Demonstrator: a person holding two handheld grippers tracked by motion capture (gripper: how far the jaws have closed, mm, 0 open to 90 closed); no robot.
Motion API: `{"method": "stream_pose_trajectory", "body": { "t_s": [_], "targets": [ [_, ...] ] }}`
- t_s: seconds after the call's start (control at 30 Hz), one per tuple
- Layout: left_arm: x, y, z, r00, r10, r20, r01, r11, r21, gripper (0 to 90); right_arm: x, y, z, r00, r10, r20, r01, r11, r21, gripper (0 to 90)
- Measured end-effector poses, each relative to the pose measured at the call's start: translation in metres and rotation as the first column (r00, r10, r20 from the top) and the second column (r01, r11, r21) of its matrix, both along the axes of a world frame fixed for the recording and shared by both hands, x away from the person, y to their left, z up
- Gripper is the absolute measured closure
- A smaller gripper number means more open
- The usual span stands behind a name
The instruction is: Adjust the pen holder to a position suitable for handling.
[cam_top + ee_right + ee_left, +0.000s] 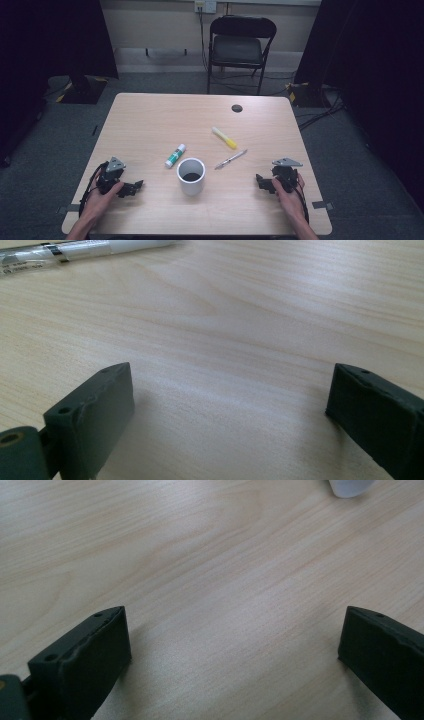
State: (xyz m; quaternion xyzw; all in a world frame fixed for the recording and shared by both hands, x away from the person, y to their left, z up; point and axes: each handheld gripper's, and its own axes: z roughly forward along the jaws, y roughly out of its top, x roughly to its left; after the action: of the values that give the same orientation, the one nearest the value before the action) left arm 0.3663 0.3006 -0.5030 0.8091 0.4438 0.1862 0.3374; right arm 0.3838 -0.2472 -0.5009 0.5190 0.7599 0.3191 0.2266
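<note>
Two grippers: the left gripper (134,187) and the right gripper (262,181) both rest on the pale wooden table (150,125), one at each near corner, jaws spread wide with nothing between them.
Nearest things: a white cylindrical cup (191,175) stands between the grippers, apart from both; a slim silver pen (231,159) lies just beyond it towards the right gripper.
High view adds: a white glue stick with green label (175,155), a yellow highlighter (224,138), a black folding chair (240,45) behind the table.
Left gripper view: bare wood grain, the cup's base at the top edge (350,487).
Right gripper view: the pen close up at top left (75,251).
Writing: small print on the pen's barrel, too blurred to read.
</note>
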Motion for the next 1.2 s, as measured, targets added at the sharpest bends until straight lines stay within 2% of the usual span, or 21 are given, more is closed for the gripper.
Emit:
{"method": "stream_pose_trajectory", "body": {
  "t_s": [0.23, 0.37, 0.43, 0.5, 0.53, 0.57, 0.63, 0.67, 0.7, 0.73, 0.9, 0.93, 1.0, 1.03, 1.1, 1.17, 1.2],
  "targets": [
    [0.001, 0.0, 0.002, 0.9999, 0.008, -0.01, -0.007, 0.9999, 0.009, 1.1, 0.0, 0.0, 0.0, 1.0, -0.001, 0.001, 0.001, 1.0, 0.0, 4.0],
    [-0.001, 0.003, 0.005, 0.9994, 0.03, -0.017, -0.03, 0.9995, 0.003, 8.7, 0.0, 0.0, 0.0, 1.0, -0.002, 0.0, 0.002, 1.0, 0.0, 4.0],
    [-0.002, 0.004, 0.006, 0.9991, 0.04, -0.014, -0.04, 0.9991, 0.009, 15.8, 0.0, 0.0, 0.0, 1.0, -0.001, 0.0, 0.001, 1.0, 0.0, 4.0],
    [-0.002, 0.005, 0.006, 0.9984, 0.054, -0.019, -0.054, 0.9985, -0.007, 17.1, 0.0, 0.0, 0.0, 1.0, -0.001, 0.0, 0.001, 1.0, 0.0, 4.0],
    [-0.003, 0.006, 0.007, 0.9985, 0.052, -0.02, -0.052, 0.9986, -0.002, 15.8, 0.0, 0.0, 0.0, 1.0, -0.001, 0.0, 0.001, 1.0, 0.0, 4.0],
    [-0.003, 0.007, 0.008, 0.9989, 0.041, -0.023, -0.04, 0.9991, 0.01, 16.2, 0.0, 0.0, 0.0, 1.0, -0.001, 0.0, 0.001, 1.0, 0.0, 4.0],
    [-0.005, 0.007, 0.01, 0.9994, 0.031, -0.016, -0.031, 0.9995, -0.006, 16.9, 0.0, 0.0, 0.0, 1.0, -0.001, 0.0, 0.001, 1.0, 0.0, 4.0],
    [-0.007, 0.007, 0.014, 0.9999, 0.001, -0.01, -0.002, 0.9996, -0.027, 17.7, 0.0, 0.0, 0.0, 1.0, -0.001, 0.0, 0.001, 1.0, 0.0, 4.0],
    [-0.007, 0.007, 0.014, 0.9999, 0.001, -0.01, -0.002, 0.9996, -0.027, 17.9, 0.0, 0.0, 0.0, 1.0, -0.001, 0.0, 0.001, 1.0, 0.0, 4.0],
    [-0.009, 0.006, 0.019, 0.9996, -0.027, -0.002, 0.027, 0.9981, -0.056, 18.1, 0.0, 0.0, 0.0, 1.0, -0.001, 0.0, 0.001, 1.0, 0.0, 4.0],
    [-0.014, -0.001, 0.032, 0.9976, -0.061, 0.033, 0.064, 0.9946, -0.082, 22.3, 0.0, 0.0, 0.0, 1.0, 0.003, 0.0, -0.003, 1.0, 0.0, 4.0],
    [-0.015, -0.002, 0.035, 0.9967, -0.072, 0.037, 0.076, 0.9929, -0.092, 22.3, 0.0, 0.0, 0.0, 1.0, 0.002, 0.0, -0.002, 1.0, 0.0, 4.0],
    [-0.016, -0.009, 0.047, 0.9926, -0.096, 0.073, 0.105, 0.9863, -0.127, 26.5, 0.0, 0.0, 0.0, 1.0, 0.003, 0.0, -0.003, 1.0, 0.0, 4.0],
    [-0.016, -0.009, 0.047, 0.9926, -0.096, 0.073, 0.105, 0.9863, -0.127, 28.5, 0.0, 0.0, 0.0, 1.0, 0.003, 0.0, -0.003, 1.0, 0.0, 4.0],
    [-0.017, -0.015, 0.056, 0.9875, -0.114, 0.109, 0.129, 0.9818, -0.139, 30.4, 0.0, 0.0, 0.0, 1.0, 0.004, 0.001, -0.004, 1.0, -0.001, 4.0],
    [-0.017, -0.021, 0.061, 0.9852, -0.121, 0.121, 0.139, 0.9791, -0.148, 32.8, 0.0, 0.0, 0.0, 1.0, 0.003, 0.001, -0.003, 1.0, -0.001, 4.0],
    [-0.017, -0.026, 0.065, 0.9814, -0.138, 0.133, 0.157, 0.9771, -0.143, 34.0, 0.0, 0.0, 0.0, 1.0, 0.003, 0.001, -0.003, 1.0, -0.001, 4.0]
  ]
}}
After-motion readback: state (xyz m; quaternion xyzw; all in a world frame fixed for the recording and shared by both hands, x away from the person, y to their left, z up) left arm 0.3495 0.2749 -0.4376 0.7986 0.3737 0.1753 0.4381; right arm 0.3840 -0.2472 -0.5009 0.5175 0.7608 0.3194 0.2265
